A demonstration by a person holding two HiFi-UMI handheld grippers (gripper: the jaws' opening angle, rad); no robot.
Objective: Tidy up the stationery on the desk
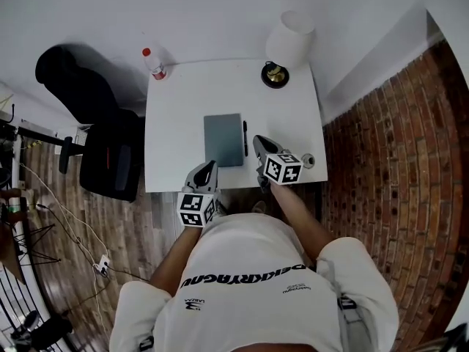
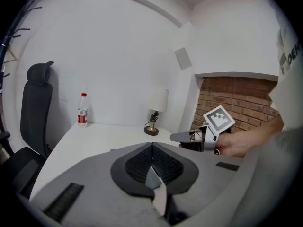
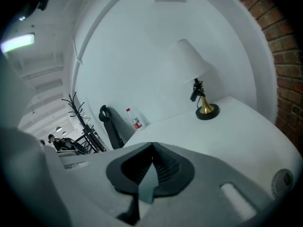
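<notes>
The white desk stood against the wall, with the black office chair pushed off to its left over the wooden floor. At the desk's far right corner stood the lamp, white shade over a round brass foot. The grey notebook lay flat and closed near the middle of the desk, a little toward my side. I held my left gripper over the desk's near edge, just below the notebook's near left corner, its jaws pressed together with nothing between them. My right gripper pointed in from the near edge just right of the notebook, and its jaws were likewise closed on nothing. The clear bottle with a red cap and red label stood upright at the far left corner. The dark pen lay just beside the notebook's right edge, parallel to it, its near end close to my right gripper's tip. A small round grey object sat at the desk's right edge; I could not tell what it was.
</notes>
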